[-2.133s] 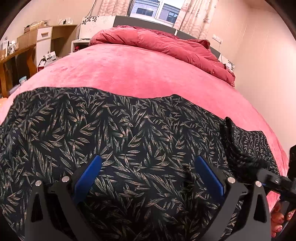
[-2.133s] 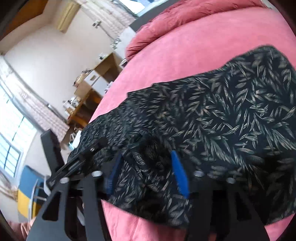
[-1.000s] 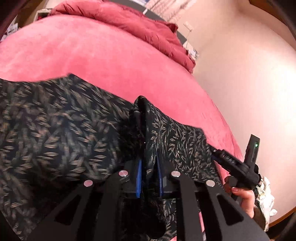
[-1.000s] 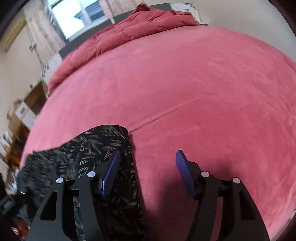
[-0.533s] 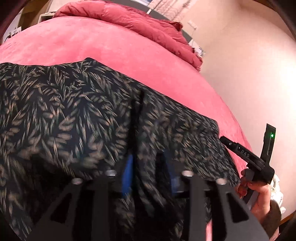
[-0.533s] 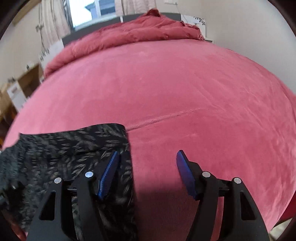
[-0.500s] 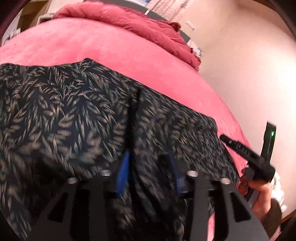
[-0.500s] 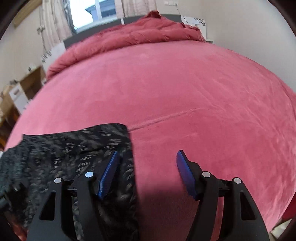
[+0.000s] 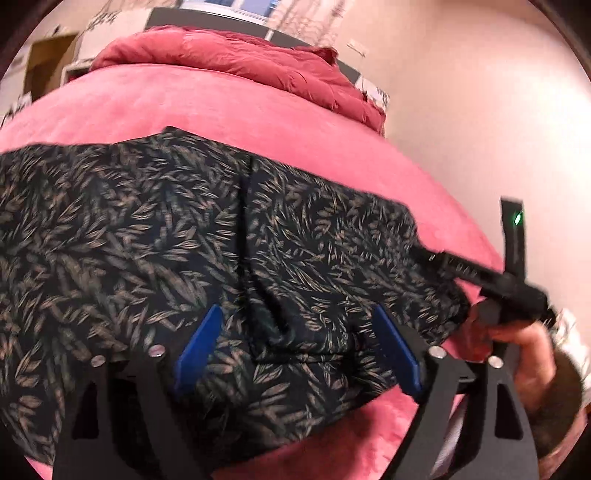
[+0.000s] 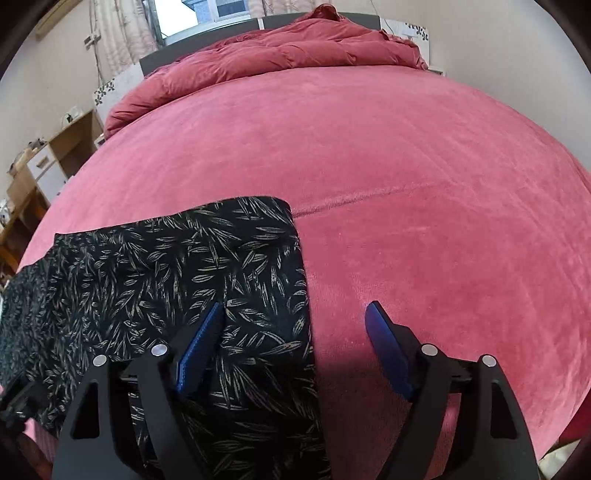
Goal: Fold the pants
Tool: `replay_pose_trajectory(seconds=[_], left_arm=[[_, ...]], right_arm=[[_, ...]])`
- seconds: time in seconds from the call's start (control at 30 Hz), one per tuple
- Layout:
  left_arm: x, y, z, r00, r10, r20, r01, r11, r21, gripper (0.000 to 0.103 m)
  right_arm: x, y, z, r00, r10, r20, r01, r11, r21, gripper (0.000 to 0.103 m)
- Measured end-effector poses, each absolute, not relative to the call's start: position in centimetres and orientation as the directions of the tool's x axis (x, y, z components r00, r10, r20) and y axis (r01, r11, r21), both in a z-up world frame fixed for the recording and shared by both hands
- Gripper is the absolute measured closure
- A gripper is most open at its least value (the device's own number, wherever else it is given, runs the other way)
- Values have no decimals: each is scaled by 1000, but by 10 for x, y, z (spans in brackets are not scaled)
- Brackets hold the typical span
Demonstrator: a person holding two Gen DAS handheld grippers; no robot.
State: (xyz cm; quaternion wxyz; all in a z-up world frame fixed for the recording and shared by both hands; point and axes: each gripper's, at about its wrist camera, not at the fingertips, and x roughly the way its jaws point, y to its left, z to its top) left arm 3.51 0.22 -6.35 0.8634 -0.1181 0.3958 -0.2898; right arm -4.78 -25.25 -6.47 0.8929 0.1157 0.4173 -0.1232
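Dark leaf-print pants (image 9: pixel 147 236) lie on the pink bed (image 10: pixel 369 166); both tools, just widened, grip nothing.

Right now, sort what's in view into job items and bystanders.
Job: dark leaf-print fabric pants; open left tool, jaws just opened off the fabric; open right tool.
Bystanders: pink plush bedspread; rumpled red quilt; wooden shelf unit.

A bedroom: pink bed (image 10: pixel 369 147), rumpled duvet (image 10: pixel 277 48), curtained window (image 10: pixel 192 14).
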Motion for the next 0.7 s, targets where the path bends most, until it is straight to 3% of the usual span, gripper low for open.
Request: replay_pose_trajectory(seconds=[0.17,0.27,0.7], left_arm=[[26,46,-53,599,-561,-572,317,822,-474,7],[16,83,-48,675,-481,-559,227,857,-462,3],[4,185,-37,796,-143,-589,-118,917,-381,2]], right_arm=[[-55,-237,-54,640,-216,-737,328,945,8,22],[-59,-232,-43,681,-261,-684,325,945,-37,20],[-64,-204,-34,740,-162,-653,207,978,-8,19]])
